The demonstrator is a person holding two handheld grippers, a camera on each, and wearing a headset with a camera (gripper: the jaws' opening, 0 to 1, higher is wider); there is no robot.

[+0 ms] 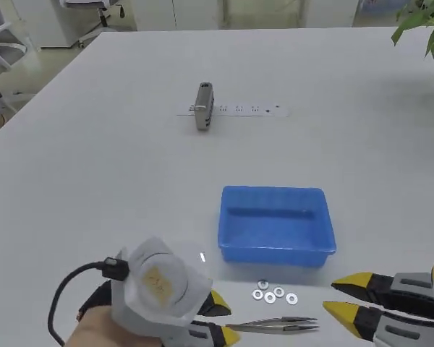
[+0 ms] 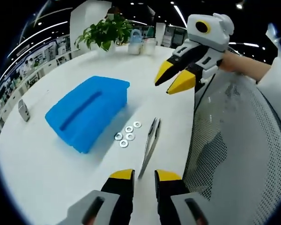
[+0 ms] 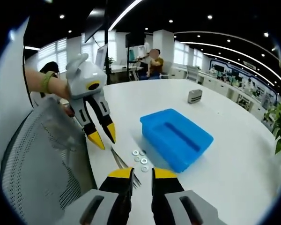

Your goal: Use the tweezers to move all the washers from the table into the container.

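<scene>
**Tweezers lie loose on the worktop, washers not yet in the tray**

The slim silver metal tweezers point(image 1: 278, 324) lie flat near the near edge of the white worktop point(image 1: 94, 181), their prongs slightly spread and pinching nothing. Their joined end points at the left gripper point(image 1: 228, 319), whose yellow-tipped jaws stand parted and empty; I cannot tell whether they touch it. The right gripper point(image 1: 333, 296) hovers near the prong end, jaws likewise apart and empty. Five small silver ring washers point(image 1: 270, 297) sit clustered on the worktop between the tweezers and the near wall of the blue rectangular plastic container point(image 1: 275, 249).
</scene>
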